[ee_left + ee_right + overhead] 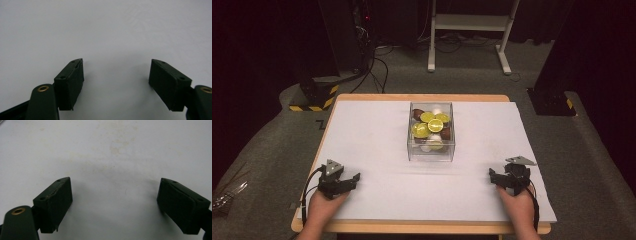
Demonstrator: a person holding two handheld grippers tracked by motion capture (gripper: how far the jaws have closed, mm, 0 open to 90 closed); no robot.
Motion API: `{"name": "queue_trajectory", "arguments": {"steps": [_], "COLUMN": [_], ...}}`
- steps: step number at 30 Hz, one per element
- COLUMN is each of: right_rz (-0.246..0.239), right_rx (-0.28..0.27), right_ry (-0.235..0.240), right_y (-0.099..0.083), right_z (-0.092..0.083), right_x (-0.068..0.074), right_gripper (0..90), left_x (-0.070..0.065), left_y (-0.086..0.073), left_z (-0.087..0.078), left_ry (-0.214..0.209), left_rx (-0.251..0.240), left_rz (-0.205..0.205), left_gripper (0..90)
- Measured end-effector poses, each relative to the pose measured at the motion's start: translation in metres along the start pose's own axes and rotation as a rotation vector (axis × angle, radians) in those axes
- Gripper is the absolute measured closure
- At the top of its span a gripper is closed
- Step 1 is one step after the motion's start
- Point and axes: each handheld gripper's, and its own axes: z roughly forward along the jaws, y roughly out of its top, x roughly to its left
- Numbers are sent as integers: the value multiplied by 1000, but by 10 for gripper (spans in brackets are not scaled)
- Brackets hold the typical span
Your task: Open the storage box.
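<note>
Far left of the high view: grey carpet, then the rounded wooden edge of the table (314,150), with the white sheet (372,145) stopping just short of that edge.

Near the front left corner: left gripper (353,180), matte black, topped by a grey three-cornered plate, held in a hand (323,207) entering from below. Jaws spread wide, nothing between them. In the left gripper view (116,72), two blocky black pads with small screw holes and brass pivots, only smooth, plain white surface in the gap. Broad bare sheet ahead and to the right, free for travel.

At the centre, toward the far half of the sheet: clear box (431,150), square-cornered, thin glossy transparent walls, standing upright and well apart from both grippers. Inside, heaped round pieces: bright yellow-green citrus slices (428,125), dark brown ones (446,133), pale whitish ones (427,146). Exact material not discernible.

Open white sheet again on the box's right side, out to the sheet's right border.

Near the front right corner: right gripper (493,176), same black build and grey plate, held in the other hand (518,200), close to the sheet's right edge. Jaws likewise released and empty. In the right gripper view (115,192), chipped edge on the left-hand pad, faint yellowish stains on the sheet ahead.

Beyond the far table edge: carpet, cables, a white frame's feet.
</note>
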Motion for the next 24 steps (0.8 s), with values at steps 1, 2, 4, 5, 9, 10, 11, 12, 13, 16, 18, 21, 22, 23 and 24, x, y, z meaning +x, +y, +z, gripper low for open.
{"name": "queue_trajectory", "arguments": {"steps": [1,2,4,5,9,10,11,12,13,16,18,21,22,23,24], "right_rz": [0,0,4,4,5,5,5,8,8,8,5,1,2,2,1], "right_rx": [0,0,2,2,2,2,2,4,5,6,6,4,4,4,3], "right_ry": [0,0,4,4,5,5,5,6,7,6,3,-1,0,0,0], "right_y": [0,0,0,0,0,0,0,0,0,0,0,1,1,1,0], "right_z": [0,0,0,0,0,0,0,0,0,0,0,0,0,0,-1], "right_x": [0,0,0,0,0,0,0,0,0,0,0,0,0,0,0], "right_gripper": [131,131,131,131,131,131,131,132,131,132,132,134,136,136,139], "left_x": [0,-1,0,0,0,0,0,0,-1,-1,-1,0,0,0,0], "left_y": [0,0,0,0,0,0,0,0,0,0,0,0,0,0,0], "left_z": [0,0,0,0,1,0,1,1,1,1,1,1,1,1,0], "left_ry": [0,1,0,0,0,0,0,0,0,2,1,-1,-1,-1,-1], "left_rx": [-2,-7,1,1,-6,-6,-6,-6,-8,-14,-13,-6,-6,-6,-5], "left_rz": [0,-12,2,2,-2,-1,-1,-1,-8,-11,-11,-1,-2,-2,-1], "left_gripper": [283,283,283,283,282,282,282,282,282,282,282,281,281,281,281]}}
